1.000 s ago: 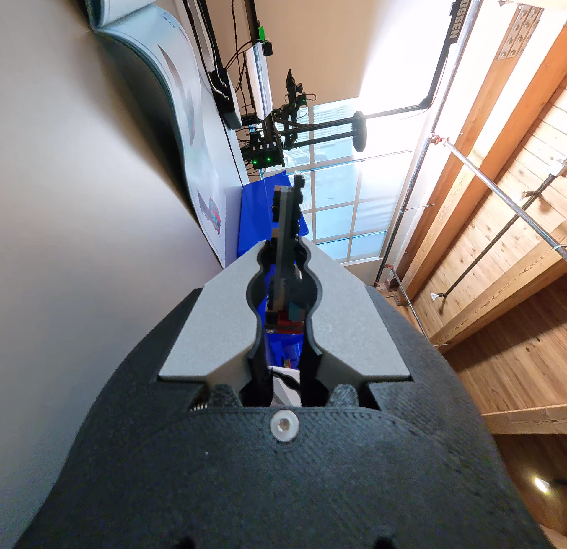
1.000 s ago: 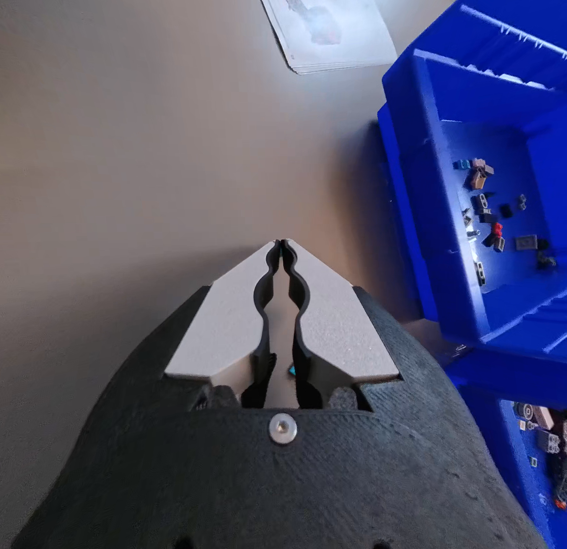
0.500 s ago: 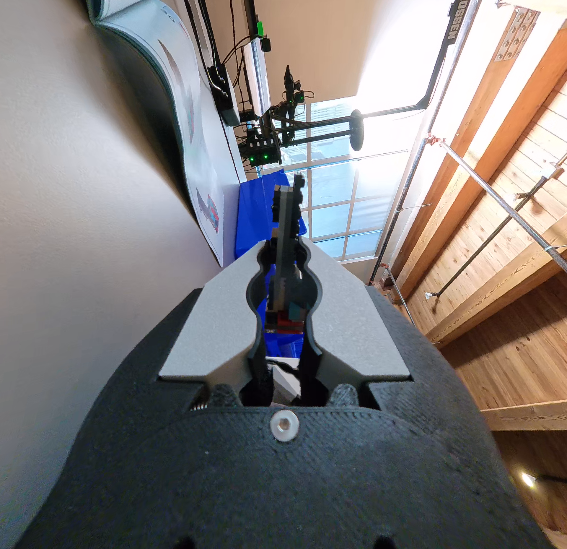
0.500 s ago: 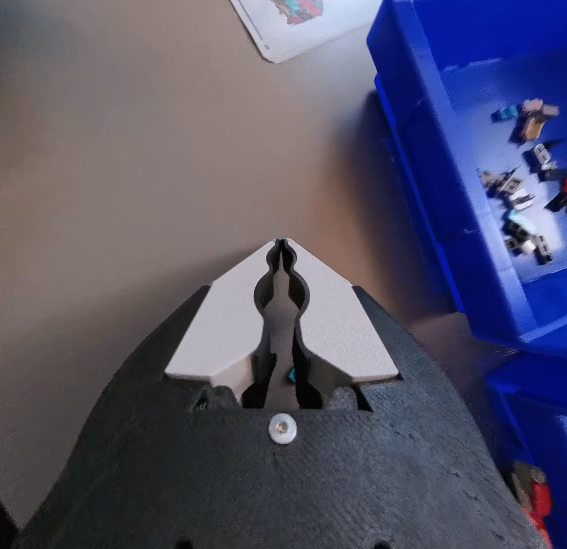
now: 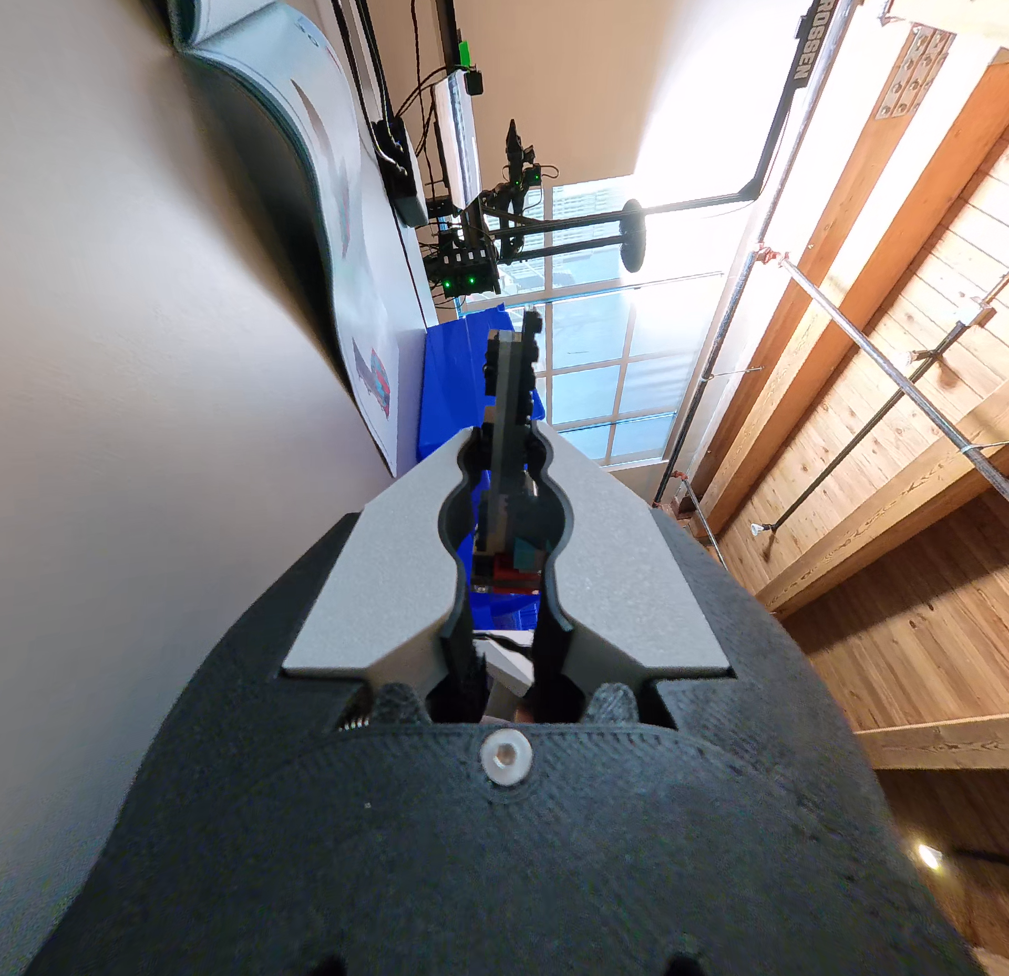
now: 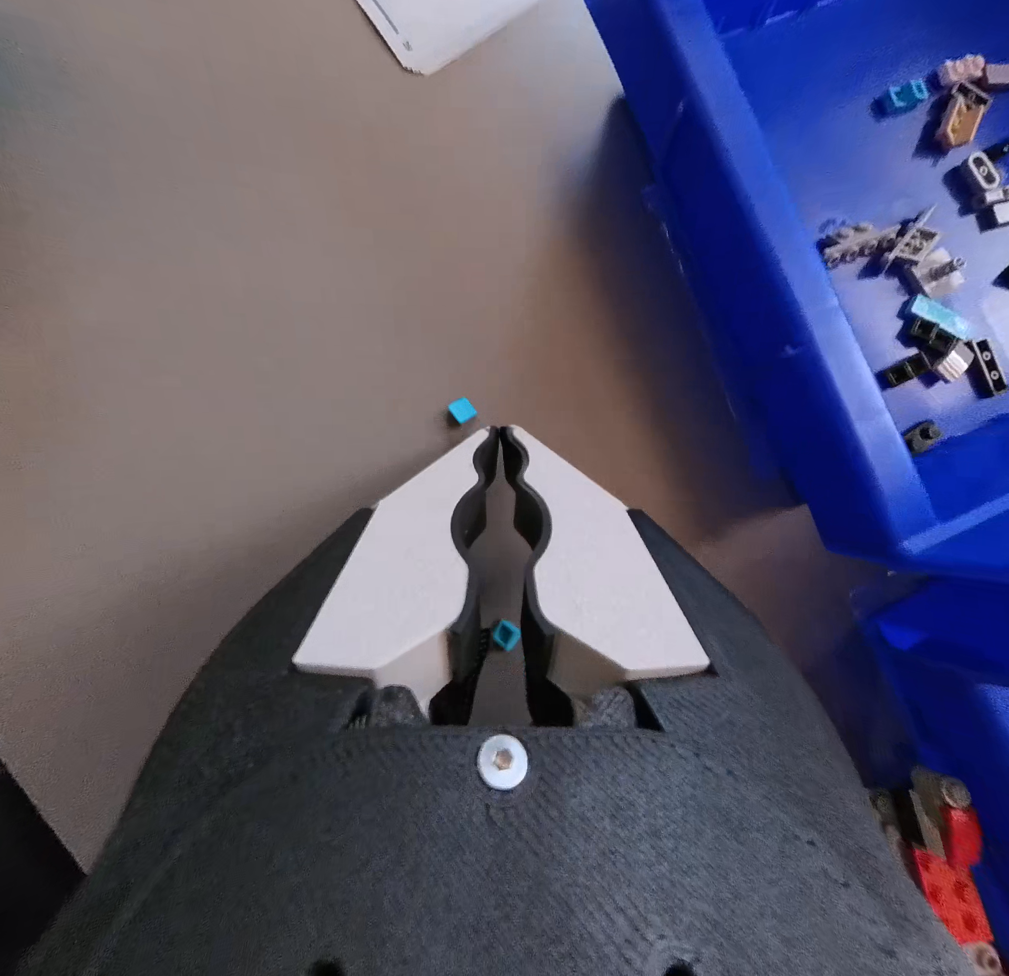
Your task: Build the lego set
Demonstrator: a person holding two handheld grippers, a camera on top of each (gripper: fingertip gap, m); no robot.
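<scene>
my left gripper (image 5: 505,437) is clamped on the lego build (image 5: 510,404), a thin grey and black plate seen edge-on. its long axis runs along the fingers and points forward, away from the camera, toward the window (image 5: 606,360). the far end sticks out well past the fingertips; the near end, with red and teal bricks, sits in the wide hollow between the jaws. this view is rolled on its side, so the table (image 5: 136,349) stands like a wall on my left. the open booklet (image 5: 349,273) lies on it, and a blue bin (image 5: 447,393) is just behind the build. there is writing on a black frame bar (image 5: 813,38) at the top right and pictures on the booklet pages; i do not repeat them.

my right gripper (image 6: 499,431) has its tips pressed together and holds nothing between them. it points down at the table. a small teal tile (image 6: 462,409) lies on the table just beside the tips, a little to their left; i cannot tell if they touch. a second teal piece (image 6: 503,634) shows low in the gap between the jaws, near their base; i cannot tell if it is pinched or lies on the table below. to the right is a bin (image 6: 764,306) with loose pieces (image 6: 928,306) in grey, black, teal and tan. red bricks (image 6: 950,873) show at the lower right. a corner of the booklet is at the top.
</scene>
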